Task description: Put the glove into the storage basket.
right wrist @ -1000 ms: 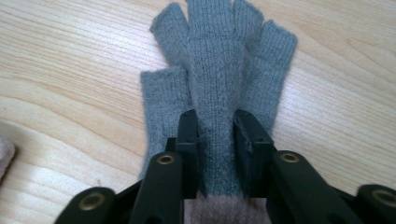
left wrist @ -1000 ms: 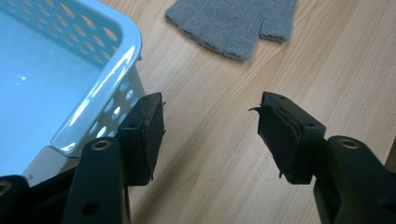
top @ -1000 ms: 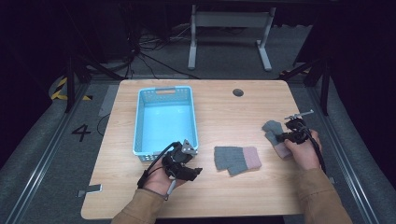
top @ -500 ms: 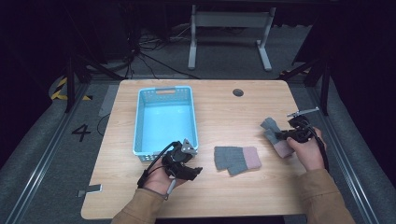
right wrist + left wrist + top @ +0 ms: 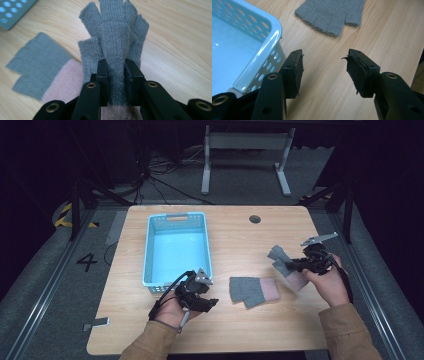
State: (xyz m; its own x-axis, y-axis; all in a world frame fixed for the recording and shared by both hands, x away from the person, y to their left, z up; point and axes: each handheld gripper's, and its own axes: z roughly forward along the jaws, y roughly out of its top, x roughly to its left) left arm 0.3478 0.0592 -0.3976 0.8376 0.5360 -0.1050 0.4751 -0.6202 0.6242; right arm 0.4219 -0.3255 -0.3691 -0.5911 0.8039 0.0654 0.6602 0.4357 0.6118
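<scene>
Gloves are what I am working with at this table (image 5: 230,330). My right gripper (image 5: 289,266) is pinching one grey fingerless glove (image 5: 113,37) by a fold of its knit, both pads pressing into the fabric from either side, as the right gripper view is showing plainly. Its short fingers are fanning out beyond the jaw tips, and its pink cuff is sitting low between the jaws. In the high view this glove (image 5: 281,260) is hanging from the gripper near the table's right edge, with my right hand (image 5: 327,282) wrapping the handle.

My left gripper (image 5: 324,72) is standing parted with nothing between its pads; the jaws have just been closing a little, yet bare wood is still showing in the gap. It is resting low near the front of the table, just beside the near corner of the light blue basket (image 5: 259,50), which is lying to its left in the left gripper view.

Lying flat on the wood between my two grippers is the second glove (image 5: 253,291), grey with a pink cuff, well apart from the one I am gripping.
</scene>
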